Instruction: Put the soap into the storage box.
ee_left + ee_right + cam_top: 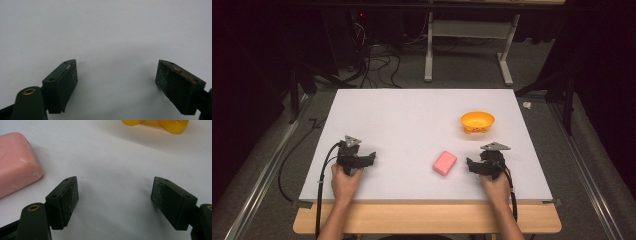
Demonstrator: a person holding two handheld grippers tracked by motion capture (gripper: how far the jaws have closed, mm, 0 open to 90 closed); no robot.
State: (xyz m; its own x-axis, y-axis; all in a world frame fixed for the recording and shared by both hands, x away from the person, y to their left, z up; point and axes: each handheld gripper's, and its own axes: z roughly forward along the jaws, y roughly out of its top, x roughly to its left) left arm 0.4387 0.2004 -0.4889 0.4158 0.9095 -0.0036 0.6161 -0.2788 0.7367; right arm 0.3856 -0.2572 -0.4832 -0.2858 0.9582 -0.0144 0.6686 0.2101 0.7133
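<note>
1. The soap, a pink rounded bar, lies flat on the white bench, just left of the right gripper and nearer the person than the orange bowl.
2. Handling, as a judgement: the bar looks stiff and light, with a smooth, somewhat slick skin and rounded corners that could squirt out of a pinch. Its pale scuffs suggest that the surface marks easily.
3. Best hold is probably across the two long flat sides, at mid-length, so the fingers bear on flat faces and not on the curved ends.
4. The right gripper sits low over the bench with its fingers spread wide and empty. In its own view the soap lies off to the left, outside the gap, with the bowl ahead.
5. The left gripper rests well apart from the soap, its fingers likewise released over bare bench.
6. Both forearms come in straight from the near edge; whether the grippers touch the bench is hard to tell.
</note>
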